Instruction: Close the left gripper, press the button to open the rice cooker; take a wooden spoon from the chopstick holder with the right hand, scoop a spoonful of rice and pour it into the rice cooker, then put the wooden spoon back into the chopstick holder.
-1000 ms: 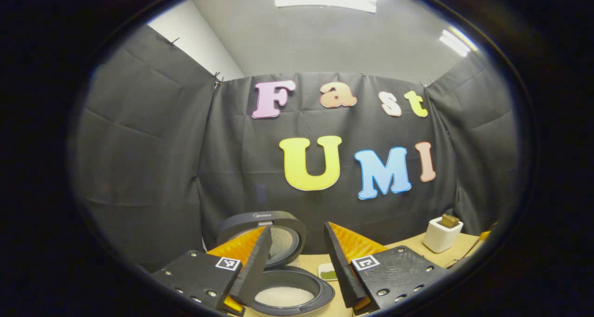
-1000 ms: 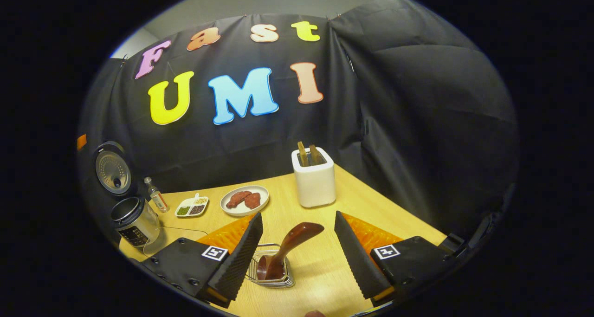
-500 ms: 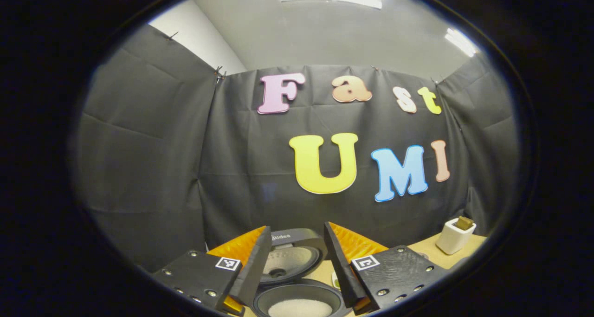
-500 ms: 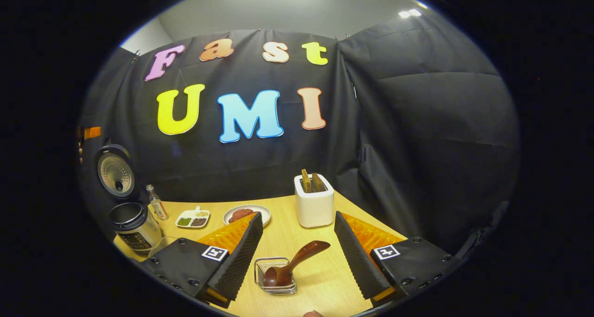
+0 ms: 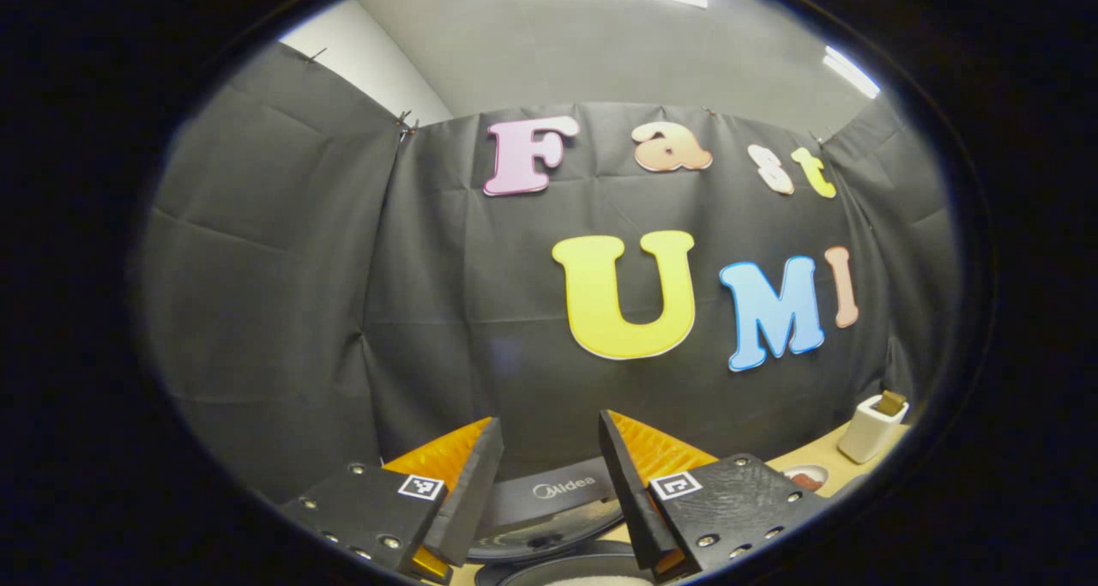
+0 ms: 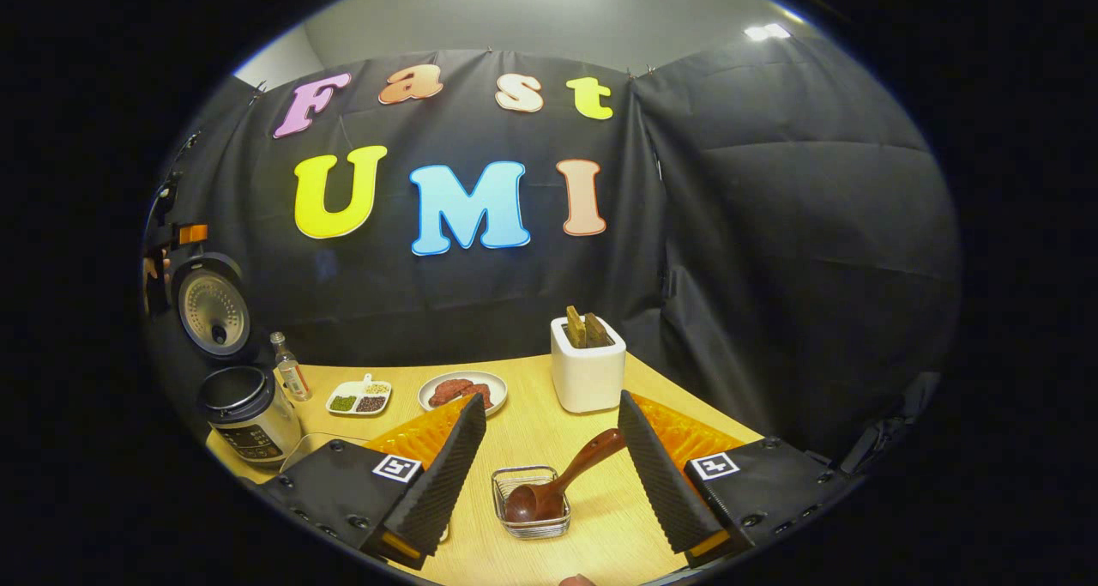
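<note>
Seemingly one wooden spoon, basketed.

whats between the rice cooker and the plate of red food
In the right gripper view, between rice cooker and plate: a small bottle and a divided dish.

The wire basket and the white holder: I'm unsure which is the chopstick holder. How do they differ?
The wire basket is low, see-through metal; the white holder is tall and solid. The basket holds a wooden spoon lying tilted over its rim; the holder has brown pieces upright. Both stand on the table.
</note>
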A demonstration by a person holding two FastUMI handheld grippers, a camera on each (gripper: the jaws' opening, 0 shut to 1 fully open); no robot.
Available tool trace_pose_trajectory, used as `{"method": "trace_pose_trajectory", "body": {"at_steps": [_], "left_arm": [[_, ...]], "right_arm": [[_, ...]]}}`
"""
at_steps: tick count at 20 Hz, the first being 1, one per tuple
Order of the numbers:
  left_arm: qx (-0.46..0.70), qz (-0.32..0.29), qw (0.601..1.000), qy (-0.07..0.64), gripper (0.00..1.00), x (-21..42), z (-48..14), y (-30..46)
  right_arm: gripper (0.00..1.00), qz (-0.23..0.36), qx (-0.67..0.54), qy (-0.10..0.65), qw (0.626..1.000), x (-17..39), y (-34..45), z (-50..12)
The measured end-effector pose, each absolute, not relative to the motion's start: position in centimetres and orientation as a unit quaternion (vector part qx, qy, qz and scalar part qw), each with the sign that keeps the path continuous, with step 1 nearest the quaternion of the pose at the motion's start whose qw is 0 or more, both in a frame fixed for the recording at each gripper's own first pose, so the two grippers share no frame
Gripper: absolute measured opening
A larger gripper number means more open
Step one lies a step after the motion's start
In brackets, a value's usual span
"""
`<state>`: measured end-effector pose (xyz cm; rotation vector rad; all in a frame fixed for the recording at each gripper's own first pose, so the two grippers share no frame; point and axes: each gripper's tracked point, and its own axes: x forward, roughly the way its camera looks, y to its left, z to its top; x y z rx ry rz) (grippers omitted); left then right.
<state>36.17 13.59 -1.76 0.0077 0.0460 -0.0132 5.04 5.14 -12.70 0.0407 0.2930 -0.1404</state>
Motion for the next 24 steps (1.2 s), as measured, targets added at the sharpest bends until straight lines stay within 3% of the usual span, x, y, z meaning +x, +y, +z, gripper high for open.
{"method": "trace_pose_trajectory", "body": {"at_steps": [8,24], "left_arm": [[0.008,0.013,0.999,0.049,0.74,37.8,-5.0,13.8],[-0.008,0.014,0.997,0.082,0.77,28.0,-7.8,9.3]], "right_arm": [[0.98,-0.066,0.010,0.147,0.987,5.0,4.7,-12.3],[0.98,-0.021,0.017,0.140,0.990,5.4,2.1,-11.6]]}}
